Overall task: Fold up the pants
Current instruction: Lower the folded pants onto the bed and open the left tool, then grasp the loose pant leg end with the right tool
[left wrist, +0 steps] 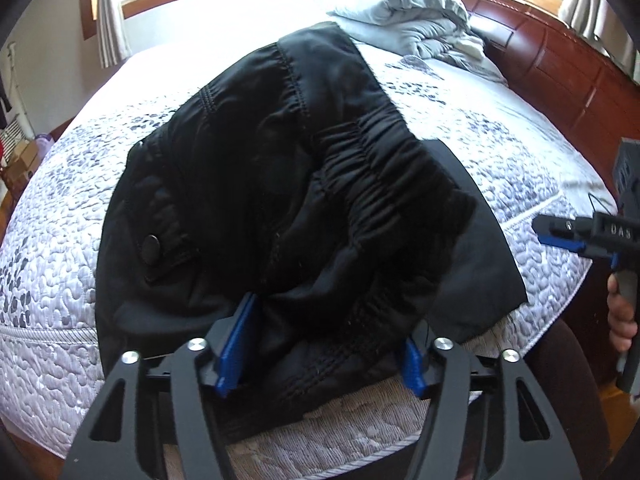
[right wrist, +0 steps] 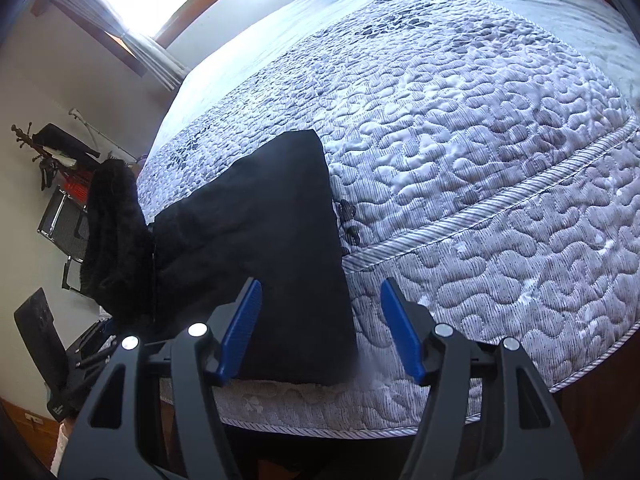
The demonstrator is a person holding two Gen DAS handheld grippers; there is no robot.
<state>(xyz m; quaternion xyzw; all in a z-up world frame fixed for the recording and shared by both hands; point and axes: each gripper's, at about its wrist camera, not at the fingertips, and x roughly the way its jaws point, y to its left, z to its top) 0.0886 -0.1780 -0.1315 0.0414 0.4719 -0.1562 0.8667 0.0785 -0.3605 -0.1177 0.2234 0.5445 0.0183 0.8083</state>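
Observation:
Black pants (left wrist: 280,184) lie bunched on the quilted bed, waistband with elastic gathers and a snap button facing me. My left gripper (left wrist: 320,344) has its jaws wide apart with a fold of the waistband lying between the blue pads (left wrist: 236,344); I see no clamping. In the right wrist view a flat pant leg (right wrist: 280,240) lies at the bed's near edge. My right gripper (right wrist: 320,328) is open, its left pad over the leg's edge, holding nothing. It also shows in the left wrist view (left wrist: 560,236) at the right.
The bed (right wrist: 480,140) has a grey-white quilted cover. A rumpled grey duvet (left wrist: 420,16) lies near the wooden headboard (left wrist: 560,64). Windows stand behind. Clutter and a rack (right wrist: 64,184) stand by the wall on the left.

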